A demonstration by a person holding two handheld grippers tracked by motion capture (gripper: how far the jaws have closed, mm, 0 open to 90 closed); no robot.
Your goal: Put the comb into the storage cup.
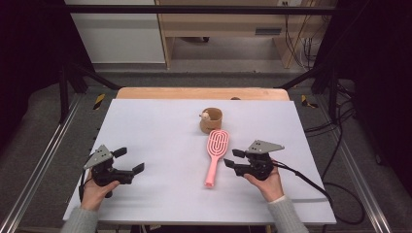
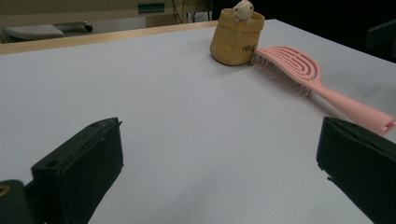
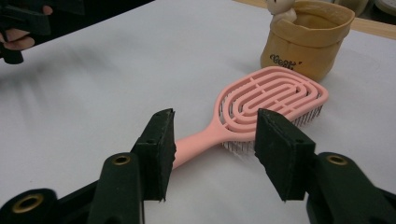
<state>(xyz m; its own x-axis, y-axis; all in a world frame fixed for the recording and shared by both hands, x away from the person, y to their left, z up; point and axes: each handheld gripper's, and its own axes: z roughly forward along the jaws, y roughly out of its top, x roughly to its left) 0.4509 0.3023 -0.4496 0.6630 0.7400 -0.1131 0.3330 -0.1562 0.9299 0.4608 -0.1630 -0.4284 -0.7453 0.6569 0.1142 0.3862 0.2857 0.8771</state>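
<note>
Honestly, the pink brush (image 1: 215, 154) is lying on the desk (image 1: 155, 131), head touching the tan pouch (image 1: 211, 120). The right claw (image 3: 215, 140), half-open and empty, should be centred over the handle before being clenched.

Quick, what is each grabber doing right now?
Left gripper: open, holding nothing.
Right gripper: open, jaws lined up on the pink hairbrush, not holding it.

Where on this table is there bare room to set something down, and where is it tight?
The table is bare across its left half, from the far wooden edge down to the left gripper, and along the near edge between the hands. It is crowded right of centre: pouch, pink brush and right gripper sit close together.
</note>
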